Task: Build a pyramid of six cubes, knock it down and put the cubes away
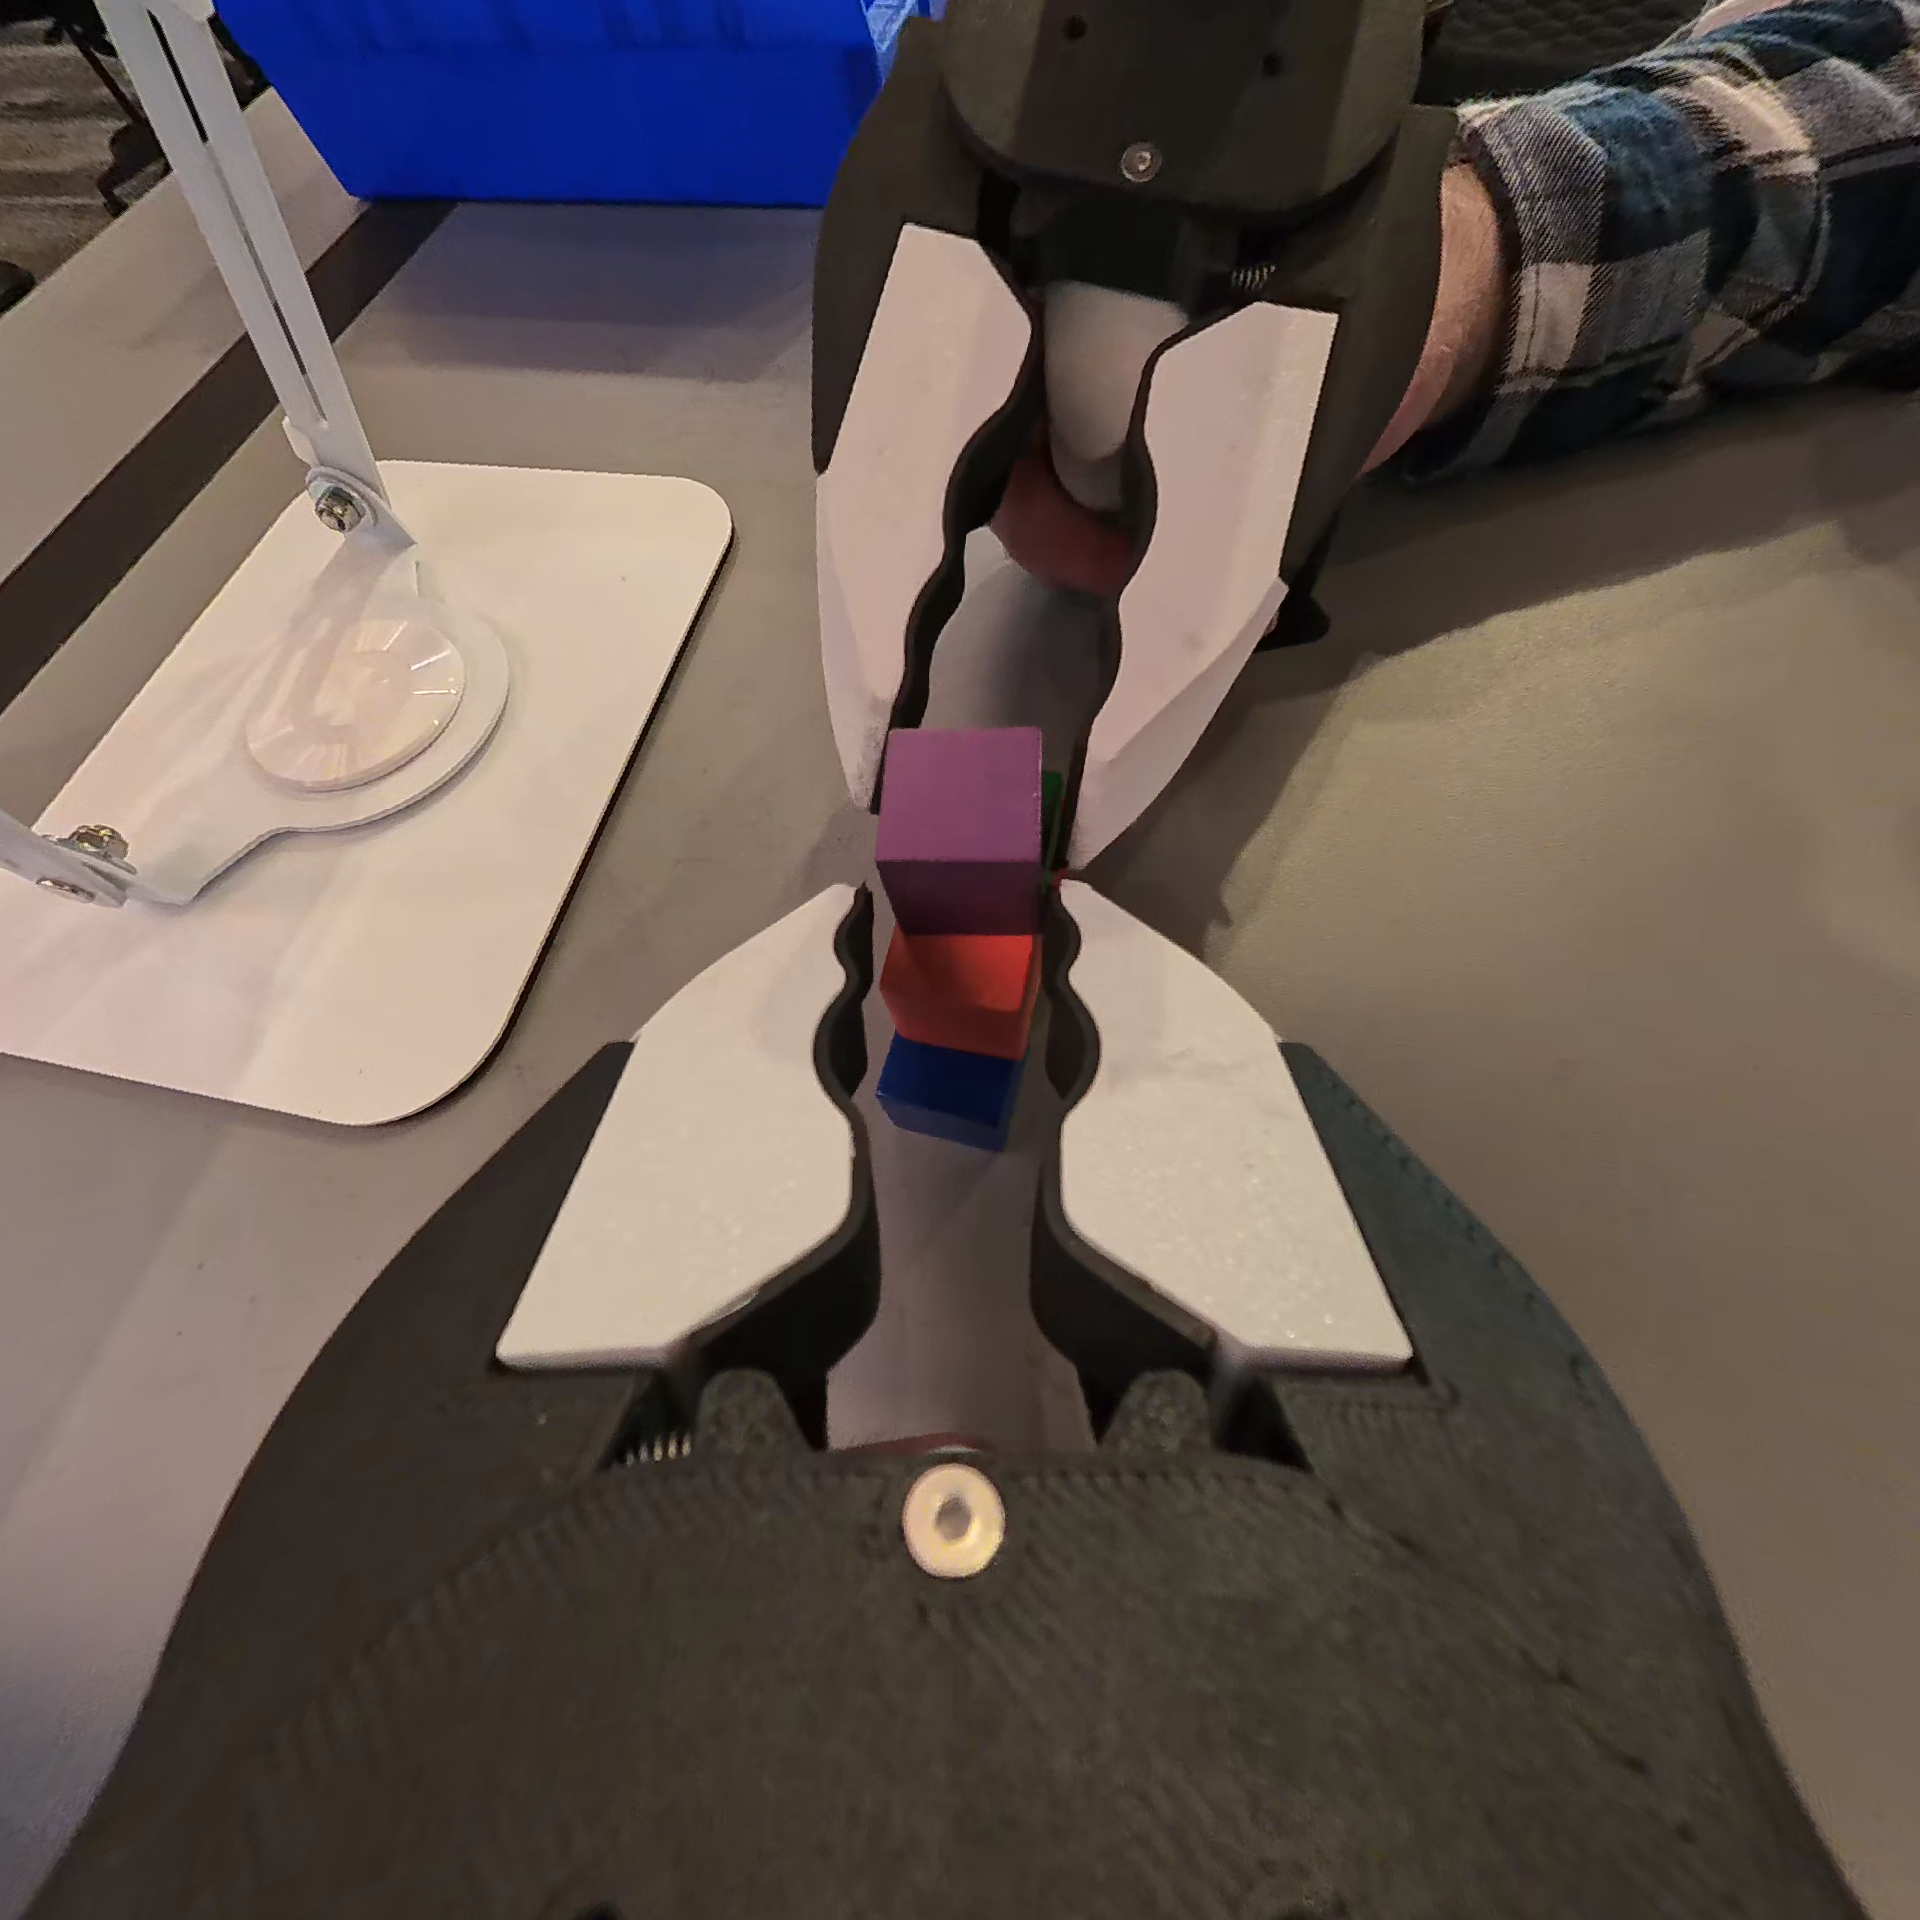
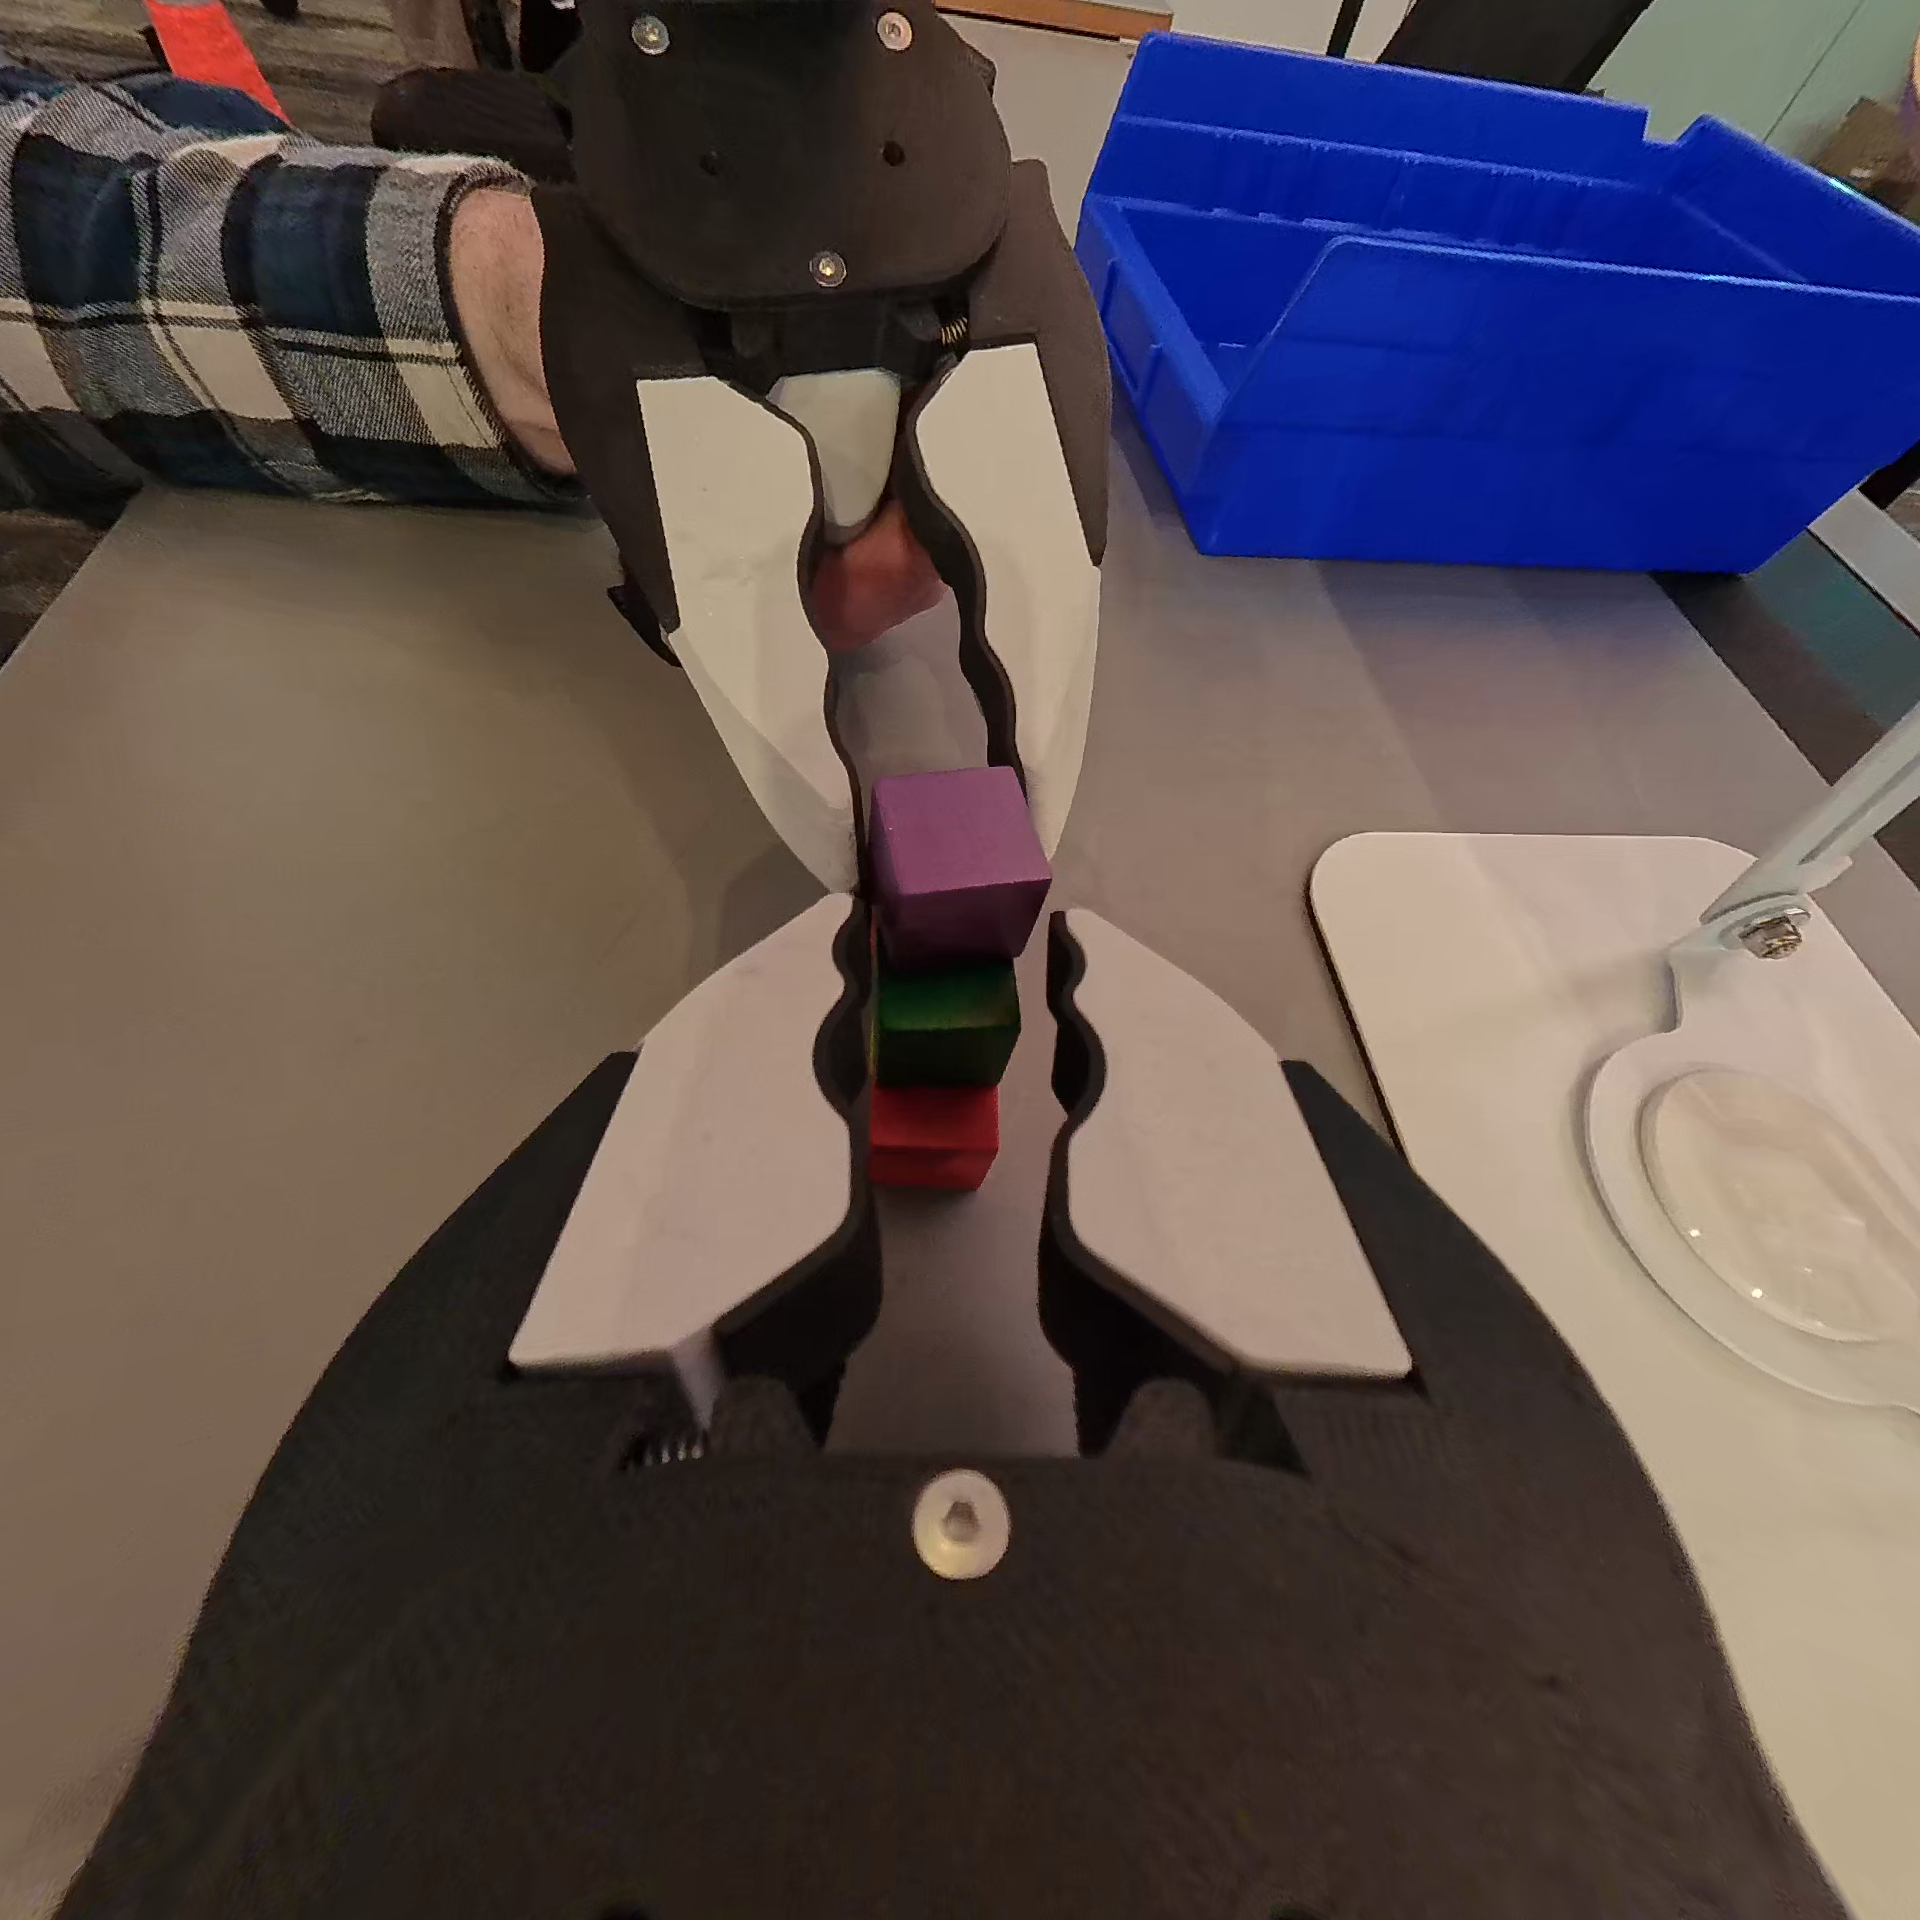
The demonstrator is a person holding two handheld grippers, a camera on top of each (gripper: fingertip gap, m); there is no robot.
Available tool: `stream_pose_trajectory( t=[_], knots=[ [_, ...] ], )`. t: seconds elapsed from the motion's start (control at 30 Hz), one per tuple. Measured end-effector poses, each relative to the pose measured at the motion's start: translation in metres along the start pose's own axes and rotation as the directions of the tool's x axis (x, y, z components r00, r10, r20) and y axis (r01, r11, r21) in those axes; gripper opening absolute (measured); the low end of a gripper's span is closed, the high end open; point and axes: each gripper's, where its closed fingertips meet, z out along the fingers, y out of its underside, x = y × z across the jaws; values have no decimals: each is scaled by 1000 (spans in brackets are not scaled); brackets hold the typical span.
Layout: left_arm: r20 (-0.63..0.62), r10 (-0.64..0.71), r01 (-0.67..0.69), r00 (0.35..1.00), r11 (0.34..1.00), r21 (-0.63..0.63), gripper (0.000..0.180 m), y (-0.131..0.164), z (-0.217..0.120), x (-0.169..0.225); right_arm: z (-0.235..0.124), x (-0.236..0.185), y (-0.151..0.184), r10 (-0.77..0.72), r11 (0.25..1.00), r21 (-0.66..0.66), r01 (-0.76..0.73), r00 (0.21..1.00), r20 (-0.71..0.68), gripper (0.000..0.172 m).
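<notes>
**Pyramid squared from both ends**

Cubes: purple cube [image 1: 958, 821] topmost, mid-worktop [image 1: 1558, 935]. Left gripper [image 1: 961, 904] and right gripper [image 2: 951, 914]: jaws narrowly parted, flanking the stack, gripping nothing. Handling advice: nudge gently, evenly; withdraw straight.

The left hand-held gripper [image 1: 961, 894] and the right hand-held gripper [image 1: 977, 831] met tip to tip around the cubes: a purple cube [image 1: 961, 821] topped an orange-red cube [image 1: 961, 987] and a blue cube [image 1: 945, 1091] (green barely peeking behind) on the grey desk [image 1: 1558, 935].
</notes>
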Motion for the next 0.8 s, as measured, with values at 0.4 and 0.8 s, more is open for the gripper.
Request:
stream_pose_trajectory(
  t=[0.4,0.8],
  knots=[
    [-2,0,0,1000,1000,1,29,0,0,0,-1,0,0,-8,1000,-1,8,1000,-1,28],
    [-7,-4,4,1000,1000,1,28,0,0,1,-1,-2,1,-13,1000,-5,13,1000,4,30]
  ],
)
